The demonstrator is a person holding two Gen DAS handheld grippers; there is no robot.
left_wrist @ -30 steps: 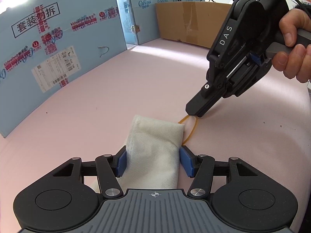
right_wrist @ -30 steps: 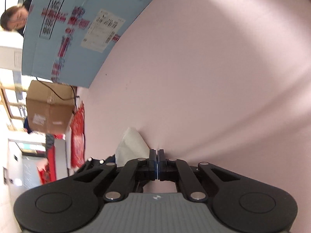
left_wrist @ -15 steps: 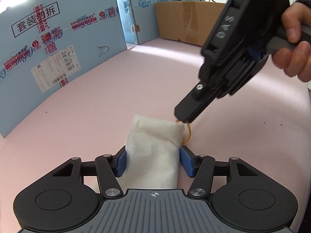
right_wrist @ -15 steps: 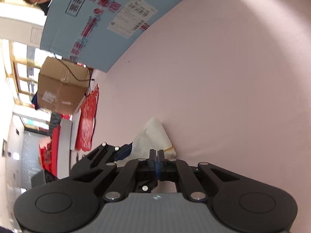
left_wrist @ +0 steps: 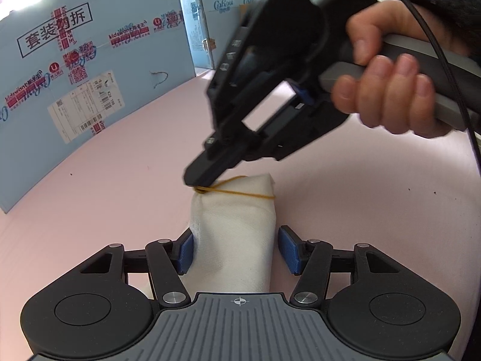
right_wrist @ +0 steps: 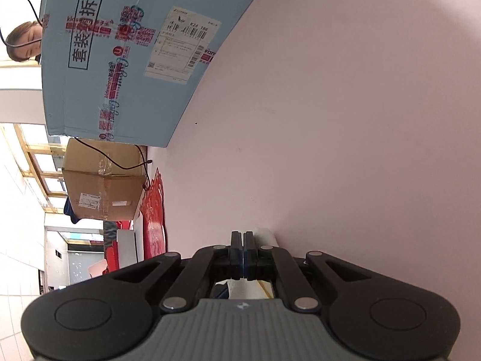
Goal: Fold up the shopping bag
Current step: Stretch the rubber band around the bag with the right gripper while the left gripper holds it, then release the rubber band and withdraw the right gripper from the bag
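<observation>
The folded white shopping bag (left_wrist: 237, 234) lies as a thick bundle on the pink table, its far end lifted. My left gripper (left_wrist: 236, 251) is open, its blue pads on either side of the bundle's near end. My right gripper (left_wrist: 195, 185) is shut on a yellow rubber band (left_wrist: 240, 193) and stretches it across the bundle's far end. In the right wrist view the gripper (right_wrist: 242, 255) is shut, and a bit of bag (right_wrist: 243, 288) and band (right_wrist: 264, 288) shows behind the fingers.
Blue cardboard panels (left_wrist: 75, 84) stand along the left and back of the pink table (left_wrist: 135, 162). A brown cardboard box (right_wrist: 102, 192) sits beyond the table's edge. A person's head (right_wrist: 24, 42) shows past the panel.
My right gripper has moved left from the bag's right side, pulling the rubber band across the far end of the bundle. That end has lifted. The left gripper has stayed put.
</observation>
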